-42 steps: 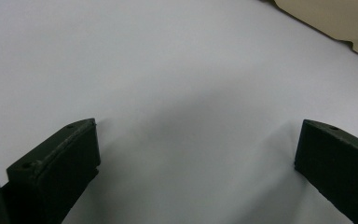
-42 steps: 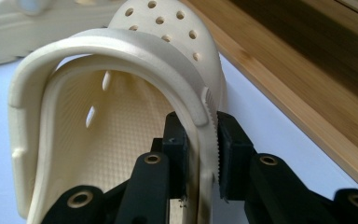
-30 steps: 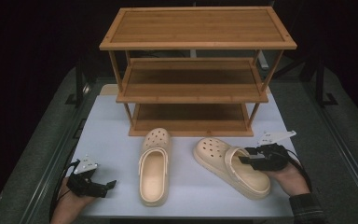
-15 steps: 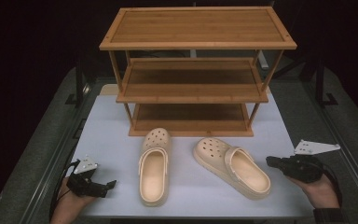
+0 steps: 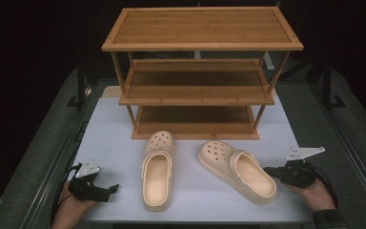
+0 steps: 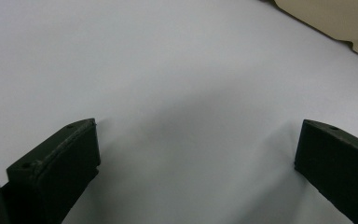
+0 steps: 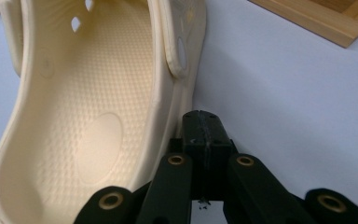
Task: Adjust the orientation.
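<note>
Two cream clogs lie on the white table in front of a wooden shelf rack (image 5: 198, 90). The left clog (image 5: 156, 169) points toward the rack. The right clog (image 5: 236, 171) lies at an angle, and its ribbed inside (image 7: 81, 107) is seen close up. My right gripper (image 5: 268, 170) rests low at that clog's heel end, shut, with nothing between its jaws. Its joined tips (image 7: 205, 119) lie just beside the clog's outer wall. My left gripper (image 5: 110, 190) sits at the table's front left corner, open and empty (image 6: 198, 140), above bare table.
The rack has three wooden shelves, all bare, and its bottom shelf (image 5: 195, 119) stands just behind the clogs' toes. An edge of a clog (image 6: 340, 21) is at the top right of the left gripper view. Dark mats flank the white table (image 5: 114, 138).
One second ago my right gripper was over the right clog's heel. It drew off to the right and has since come back a little toward the clog, lower. The left gripper has not moved.
</note>
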